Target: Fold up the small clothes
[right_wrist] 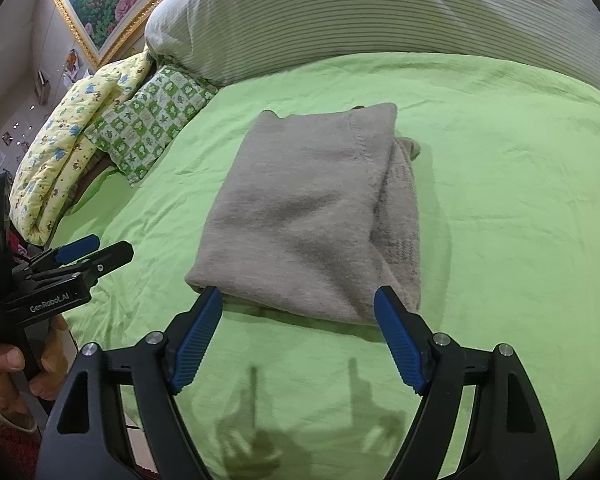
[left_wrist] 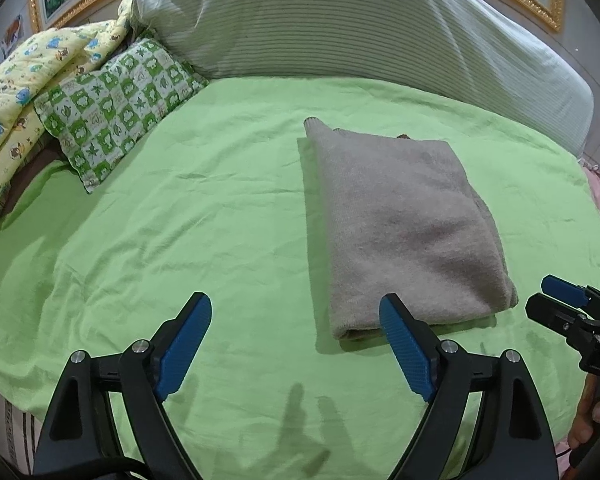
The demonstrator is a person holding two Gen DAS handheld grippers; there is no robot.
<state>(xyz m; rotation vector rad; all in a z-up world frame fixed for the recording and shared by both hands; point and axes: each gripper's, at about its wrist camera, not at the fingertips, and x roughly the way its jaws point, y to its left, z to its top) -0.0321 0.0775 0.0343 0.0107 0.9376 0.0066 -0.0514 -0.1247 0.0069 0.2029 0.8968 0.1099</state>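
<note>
One grey sweater (left_wrist: pixel 404 228) lies folded on the green sheet (left_wrist: pixel 204 232) of the bed, a little to the right of the middle. Two grippers are near its front edge. The left gripper (left_wrist: pixel 296 344) has its jaws wide apart with nothing in them, and its right finger sits in front of the sweater's near edge. The right gripper (right_wrist: pixel 298 334) also has its jaws wide apart and empty, just in front of the sweater. Behind the sweater is one big striped pillow (left_wrist: pixel 360 28). At the left are one small green checked pillow (left_wrist: pixel 116 108) and one yellow quilt (left_wrist: pixel 24 84) with little animals. One gold picture frame (right_wrist: pixel 112 40) hangs behind. The left gripper's side reads "GenRobot.AI".
</note>
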